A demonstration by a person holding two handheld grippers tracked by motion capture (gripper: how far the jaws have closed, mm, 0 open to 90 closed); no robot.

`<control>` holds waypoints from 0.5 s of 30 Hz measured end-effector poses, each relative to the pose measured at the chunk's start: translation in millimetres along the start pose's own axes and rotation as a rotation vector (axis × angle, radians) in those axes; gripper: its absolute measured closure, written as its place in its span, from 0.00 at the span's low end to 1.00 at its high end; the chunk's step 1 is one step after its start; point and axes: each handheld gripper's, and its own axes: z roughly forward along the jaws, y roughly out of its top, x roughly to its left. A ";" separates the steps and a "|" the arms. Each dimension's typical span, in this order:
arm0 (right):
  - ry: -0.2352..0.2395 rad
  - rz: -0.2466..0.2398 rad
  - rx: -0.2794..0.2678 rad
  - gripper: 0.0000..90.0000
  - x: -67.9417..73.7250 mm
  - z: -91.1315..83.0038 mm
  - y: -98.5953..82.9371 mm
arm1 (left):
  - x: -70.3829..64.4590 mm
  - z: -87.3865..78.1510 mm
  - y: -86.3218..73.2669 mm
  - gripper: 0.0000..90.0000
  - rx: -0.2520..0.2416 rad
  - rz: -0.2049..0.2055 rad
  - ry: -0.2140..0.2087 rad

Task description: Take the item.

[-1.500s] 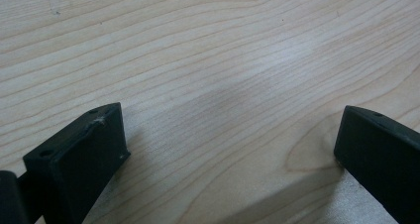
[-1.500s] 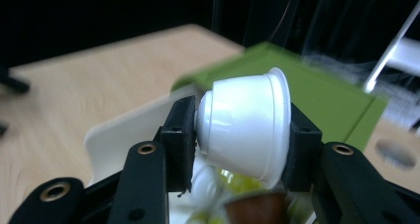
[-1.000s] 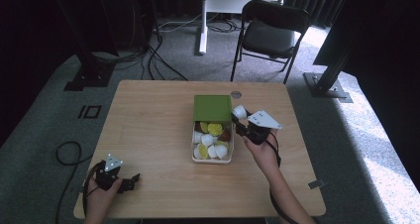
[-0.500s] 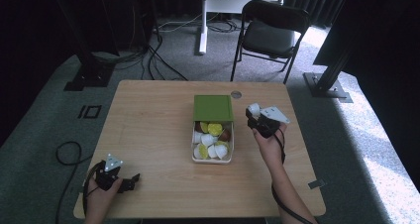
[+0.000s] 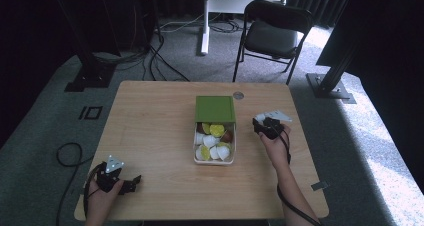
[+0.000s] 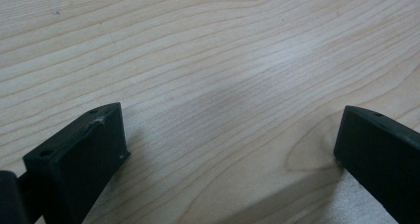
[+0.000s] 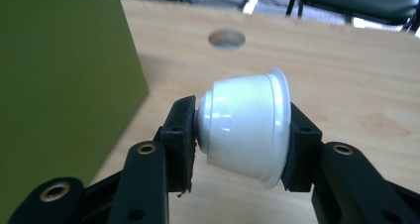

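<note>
White capsule (image 7: 245, 130), a small glossy cup with a flared rim, sat tipped on its side between the two black jaws of the right gripper (image 7: 241, 135), pinched at its narrow end on one side and its rim on the other. Going left to right across the high view: the left gripper (image 5: 116, 174) rested near the table's front left corner, its jaws spread wide with only bare wood between them; the table (image 5: 150, 136) ran pale and grained; in the middle stood an open white box (image 5: 214, 158) of white, yellow and brown capsules, its green lid (image 5: 215, 109) lying across the far end; just right of the box, the right gripper held the capsule above the tabletop. Beyond the fingers a small round hole (image 7: 227, 38) showed in the wood. The grip looked slight, judged from the tilt and the smooth tapered wall: the capsule could pivot or squirt out of the pads if the squeeze eased or the hand turned quickly, and then roll across the table. No brand, label or writing could be read on the capsule, box or lid.
</note>
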 end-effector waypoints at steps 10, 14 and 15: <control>0.040 -0.019 0.121 0.62 -4.5 15.8 -16.5 | 0.0 0.0 0.0 0.01 0.000 -0.001 0.000; 0.042 -0.031 0.155 0.62 -4.7 20.1 -21.4 | 0.0 0.0 0.0 0.01 0.000 -0.001 0.000; 0.038 -0.036 0.152 0.62 -4.8 20.7 -22.4 | 0.0 0.0 0.0 0.01 0.000 -0.001 0.000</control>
